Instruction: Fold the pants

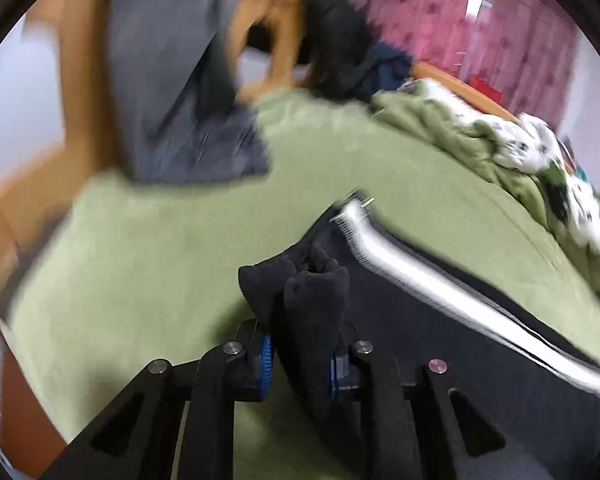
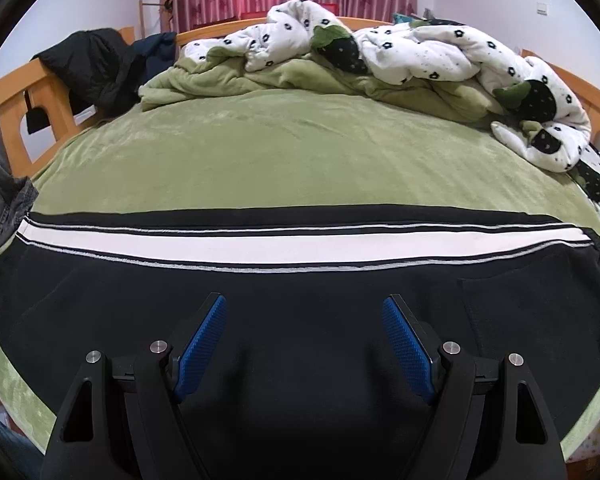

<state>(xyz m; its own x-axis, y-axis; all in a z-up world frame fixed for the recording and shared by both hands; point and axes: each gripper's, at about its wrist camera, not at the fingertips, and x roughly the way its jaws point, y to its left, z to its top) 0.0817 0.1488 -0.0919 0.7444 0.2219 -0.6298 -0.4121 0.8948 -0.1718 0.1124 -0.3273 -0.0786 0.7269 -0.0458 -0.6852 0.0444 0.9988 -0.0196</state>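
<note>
Pants (image 2: pixel 300 320): black, white-striped, flat along the bed's (image 2: pixel 260 152) near edge. Left gripper (image 1: pixel 300 356) fingers clamped on one bunched end; right gripper (image 2: pixel 304 344) fingers apart. Folding barely begun.

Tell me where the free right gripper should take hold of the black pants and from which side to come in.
Judging from the pictures, grip the near black edge of the pants, below the white stripe. The right gripper hangs open above that flat cloth, so come straight down and pinch up a fold. The left gripper already clamps a bunched end, so take a matching spot along that same long edge.
</note>
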